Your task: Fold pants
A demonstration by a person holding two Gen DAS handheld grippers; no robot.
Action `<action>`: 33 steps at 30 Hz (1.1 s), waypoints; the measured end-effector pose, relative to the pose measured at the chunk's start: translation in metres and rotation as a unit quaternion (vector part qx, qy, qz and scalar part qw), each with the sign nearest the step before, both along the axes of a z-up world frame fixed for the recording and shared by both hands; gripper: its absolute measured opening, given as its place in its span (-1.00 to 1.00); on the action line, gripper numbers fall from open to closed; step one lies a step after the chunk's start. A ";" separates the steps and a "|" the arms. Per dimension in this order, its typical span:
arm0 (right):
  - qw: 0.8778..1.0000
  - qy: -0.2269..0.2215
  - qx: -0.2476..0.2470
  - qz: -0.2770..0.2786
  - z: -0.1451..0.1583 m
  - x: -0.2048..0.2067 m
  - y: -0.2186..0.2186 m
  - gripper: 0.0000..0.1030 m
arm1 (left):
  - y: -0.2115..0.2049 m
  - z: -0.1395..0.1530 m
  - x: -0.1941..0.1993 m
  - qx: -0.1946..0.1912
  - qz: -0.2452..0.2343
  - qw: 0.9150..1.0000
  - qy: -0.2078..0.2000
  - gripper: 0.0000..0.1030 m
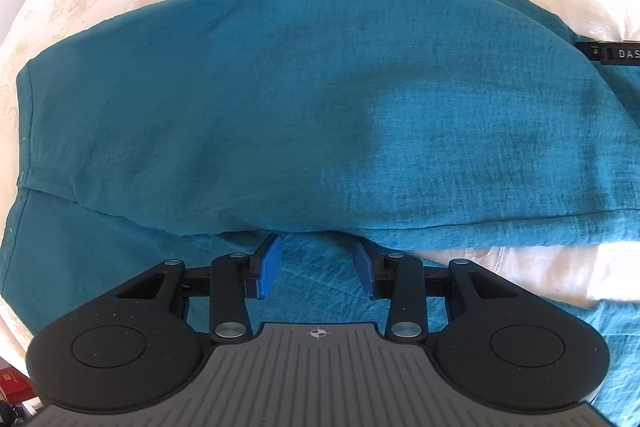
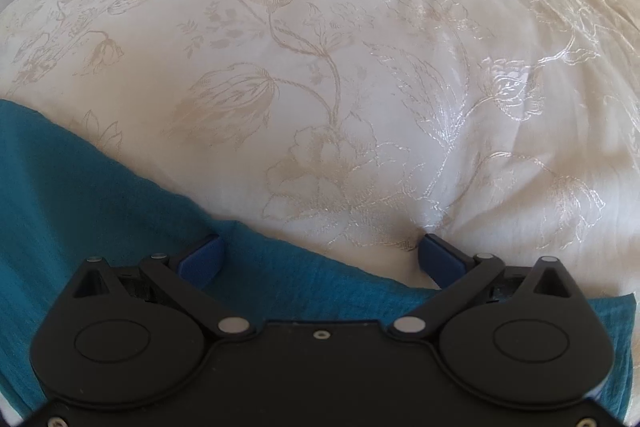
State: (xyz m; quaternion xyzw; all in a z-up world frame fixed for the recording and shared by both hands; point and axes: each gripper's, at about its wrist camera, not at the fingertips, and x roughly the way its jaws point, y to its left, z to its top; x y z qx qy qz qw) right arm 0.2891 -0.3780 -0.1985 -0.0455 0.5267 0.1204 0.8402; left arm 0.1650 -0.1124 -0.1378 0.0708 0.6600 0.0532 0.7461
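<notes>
Two claws point steeply down at a bed, each seen from its own wrist camera. In the left wrist view, the left claw (image 1: 318,267) stands with its blue pads (image 1: 267,269) partly apart, nothing pinched between them; under and between the pads lies teal cloth, a lower layer of the pants (image 1: 280,99). Just past the fingertips runs a folded edge of the upper layer, which spreads wide across the middle of the view, lying fairly flat with light wrinkles. To the right of the claw a strip of the white bedspread (image 1: 500,267) shows between the two teal layers. At the far right edge a black band (image 1: 608,53) with pale letters lies against the cloth. Beyond the pants the bedspread curves around the top.

In the right wrist view, the right claw (image 2: 320,259) is spread wide, gripping nothing. Its left pad (image 2: 202,259) sits over the teal pants (image 2: 100,187); its right pad (image 2: 440,259) sits over the bedspread (image 2: 340,67), so the cloth's edge runs between them. The pants fill the lower left and pass under the claw's body. Farther off, only the cream bedspread with its woven flower pattern fills the view.
</notes>
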 end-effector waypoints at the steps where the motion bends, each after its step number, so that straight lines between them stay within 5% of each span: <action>1: 1.000 0.000 0.001 0.000 0.000 -0.001 -0.001 1.00 | -0.002 -0.001 0.001 0.000 0.000 1.000 0.000 -0.25; 7: 1.000 0.003 -0.001 0.027 0.006 0.014 0.004 0.95 | -0.008 -0.001 0.009 0.003 0.002 1.000 -0.004 -0.25; 9: 0.999 0.001 -0.006 0.041 0.010 0.017 0.009 0.83 | -0.011 -0.002 0.011 0.004 0.003 1.000 -0.005 -0.25; 12: 0.998 -0.007 -0.006 0.062 0.019 0.017 0.015 0.38 | -0.011 -0.003 0.013 0.004 0.003 1.000 -0.005 -0.25; 18: 0.992 0.026 0.006 0.122 0.018 0.026 0.017 0.24 | -0.013 -0.006 0.022 0.001 0.002 1.000 -0.008 -0.25; 21: 0.988 0.053 0.035 0.143 0.022 0.029 0.013 -0.36 | -0.007 0.000 0.025 -0.004 0.004 1.000 -0.014 -0.25; 22: 0.986 0.058 0.038 0.149 0.024 0.029 0.013 -0.71 | -0.006 0.002 0.027 -0.005 0.005 1.000 -0.018 -0.25; 33: 0.988 -0.016 0.046 0.145 0.113 -0.047 0.000 -0.83 | 0.024 0.048 0.060 -0.048 0.004 0.994 -0.096 -0.24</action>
